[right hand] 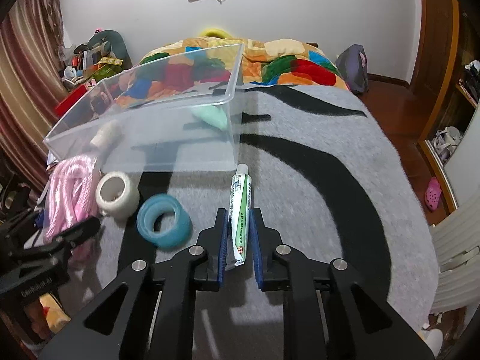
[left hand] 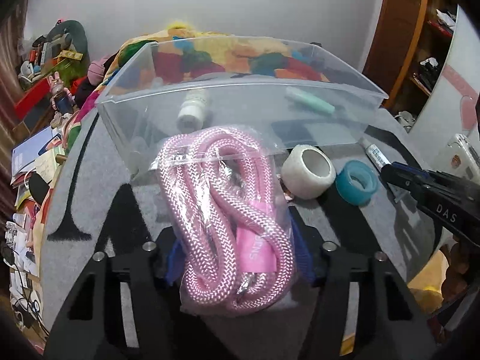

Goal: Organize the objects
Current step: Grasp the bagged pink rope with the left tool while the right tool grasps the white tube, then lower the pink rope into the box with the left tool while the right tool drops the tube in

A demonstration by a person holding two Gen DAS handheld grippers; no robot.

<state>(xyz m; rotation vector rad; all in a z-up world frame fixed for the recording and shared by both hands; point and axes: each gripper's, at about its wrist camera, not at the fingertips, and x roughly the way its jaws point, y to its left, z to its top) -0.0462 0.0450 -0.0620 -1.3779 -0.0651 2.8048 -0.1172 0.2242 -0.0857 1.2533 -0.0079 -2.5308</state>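
Note:
My left gripper (left hand: 237, 240) is shut on a clear bag of pink rope (left hand: 228, 222) and holds it in front of the clear plastic bin (left hand: 240, 90). The bag also shows in the right wrist view (right hand: 72, 192). The bin holds a white bottle (left hand: 192, 111) and a mint green item (left hand: 309, 103). My right gripper (right hand: 238, 225) has its blue pads on both sides of a white and green tube (right hand: 240, 210) lying on the grey blanket; the pads look closed on it. A white tape roll (right hand: 117, 195) and a blue tape roll (right hand: 163, 222) lie beside the bin (right hand: 150, 114).
A grey blanket with black stripes (right hand: 315, 180) covers the bed. A colourful quilt (right hand: 285, 60) lies behind the bin. Clutter fills the floor and shelves at the left (left hand: 45, 69). A wooden cabinet (right hand: 444, 90) stands at the right.

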